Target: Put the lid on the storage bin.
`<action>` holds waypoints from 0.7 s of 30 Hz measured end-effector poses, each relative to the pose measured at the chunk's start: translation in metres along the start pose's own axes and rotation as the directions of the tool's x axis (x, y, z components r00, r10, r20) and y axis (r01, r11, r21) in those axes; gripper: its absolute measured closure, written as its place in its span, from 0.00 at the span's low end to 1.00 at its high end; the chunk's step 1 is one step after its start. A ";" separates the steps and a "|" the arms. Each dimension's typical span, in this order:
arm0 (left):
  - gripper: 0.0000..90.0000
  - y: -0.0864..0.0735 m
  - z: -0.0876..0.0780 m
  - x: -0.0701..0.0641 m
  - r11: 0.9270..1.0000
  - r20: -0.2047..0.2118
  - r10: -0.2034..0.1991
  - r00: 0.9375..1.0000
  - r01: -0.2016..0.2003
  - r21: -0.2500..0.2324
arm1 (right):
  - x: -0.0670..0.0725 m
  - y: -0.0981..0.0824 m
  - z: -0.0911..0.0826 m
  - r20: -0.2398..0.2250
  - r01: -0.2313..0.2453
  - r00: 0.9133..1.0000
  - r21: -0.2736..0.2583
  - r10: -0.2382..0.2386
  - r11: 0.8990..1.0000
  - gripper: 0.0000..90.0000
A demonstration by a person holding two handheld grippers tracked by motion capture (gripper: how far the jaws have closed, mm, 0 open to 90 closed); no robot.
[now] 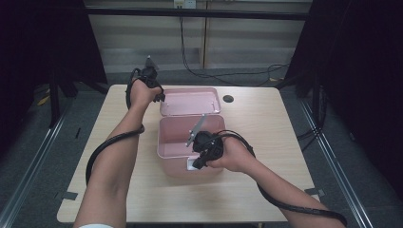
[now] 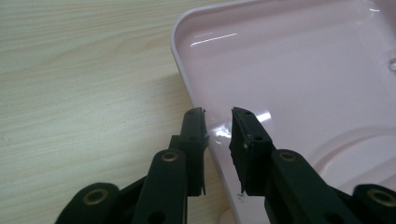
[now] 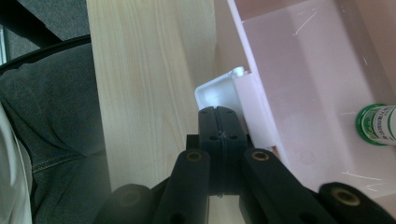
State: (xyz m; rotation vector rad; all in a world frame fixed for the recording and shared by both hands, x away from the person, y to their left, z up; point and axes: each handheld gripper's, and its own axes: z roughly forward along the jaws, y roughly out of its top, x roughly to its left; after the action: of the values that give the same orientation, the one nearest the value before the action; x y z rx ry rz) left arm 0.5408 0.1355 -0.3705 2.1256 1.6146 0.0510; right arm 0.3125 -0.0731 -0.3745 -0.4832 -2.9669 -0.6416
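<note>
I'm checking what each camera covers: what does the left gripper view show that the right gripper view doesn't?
Left gripper view: the pink lid lying flat, its rim between the slightly parted jaws of the left hand-held gripper. Right gripper view: the pink box, a green-capped bottle inside it, a white latch at its wall by the shut right hand-held gripper, and a trouser leg. Both: the wooden table.
</note>
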 end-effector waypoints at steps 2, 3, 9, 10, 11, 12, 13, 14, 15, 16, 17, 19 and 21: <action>0.80 0.002 0.003 0.002 1.000 -0.018 -0.006 1.000 0.006 -0.008 | 0.000 0.000 0.000 0.000 -0.001 1.000 0.000 0.001 1.000 1.00; 0.80 0.004 0.006 0.003 1.000 -0.020 -0.013 1.000 0.013 -0.001 | 0.000 0.000 0.000 0.000 0.002 1.000 0.000 -0.002 1.000 1.00; 0.80 0.009 0.022 0.005 0.999 -0.025 -0.034 0.999 0.035 0.019 | -0.001 -0.001 0.000 -0.007 0.008 1.000 -0.009 -0.009 1.000 1.00; 0.82 0.010 0.024 0.004 0.999 -0.026 -0.031 0.999 0.032 0.025 | -0.001 -0.001 0.000 -0.008 0.004 1.000 -0.009 -0.004 1.000 1.00; 0.83 0.010 0.025 0.004 0.999 -0.034 -0.035 0.999 0.036 0.031 | -0.001 -0.001 0.000 -0.008 -0.001 1.000 -0.009 0.001 1.000 1.00; 0.86 0.011 0.025 0.004 0.998 -0.048 -0.029 0.998 0.032 0.046 | -0.001 -0.001 0.000 -0.008 -0.001 1.000 -0.009 0.001 1.000 1.00; 0.89 0.011 0.025 0.004 0.998 -0.046 -0.046 0.998 0.048 0.040 | -0.001 -0.001 0.000 -0.007 0.002 1.000 -0.011 -0.002 1.000 1.00; 0.90 0.012 0.023 0.004 0.998 -0.044 -0.050 0.998 0.052 0.048 | -0.002 -0.001 0.000 -0.005 -0.002 1.000 -0.012 0.002 1.000 1.00; 0.91 0.013 0.022 0.004 0.997 -0.042 -0.056 0.998 0.058 0.049 | -0.002 -0.001 0.000 -0.007 -0.002 1.000 -0.011 0.002 1.000 1.00; 0.91 0.013 0.018 0.003 0.997 -0.042 -0.062 0.997 0.065 0.050 | -0.002 -0.001 0.000 -0.011 -0.001 1.000 -0.008 0.001 1.000 1.00; 0.91 0.014 0.016 0.003 0.997 -0.039 -0.062 0.997 0.064 0.049 | -0.003 -0.001 0.000 -0.014 0.002 1.000 -0.010 -0.002 1.000 1.00; 0.92 0.014 0.010 0.001 0.997 -0.041 -0.069 0.997 0.071 0.042 | -0.002 -0.001 0.000 -0.013 -0.003 1.000 -0.009 0.003 1.000 1.00; 0.92 0.014 0.004 0.000 0.997 -0.042 -0.070 0.997 0.071 0.029 | -0.002 -0.001 0.000 -0.014 0.000 1.000 -0.011 0.000 1.000 1.00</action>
State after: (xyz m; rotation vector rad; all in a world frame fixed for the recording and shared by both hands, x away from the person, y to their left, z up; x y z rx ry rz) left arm 0.5548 0.1313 -0.3689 2.1014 1.7237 0.0477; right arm 0.3143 -0.0747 -0.3756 -0.4778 -2.9521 -0.6593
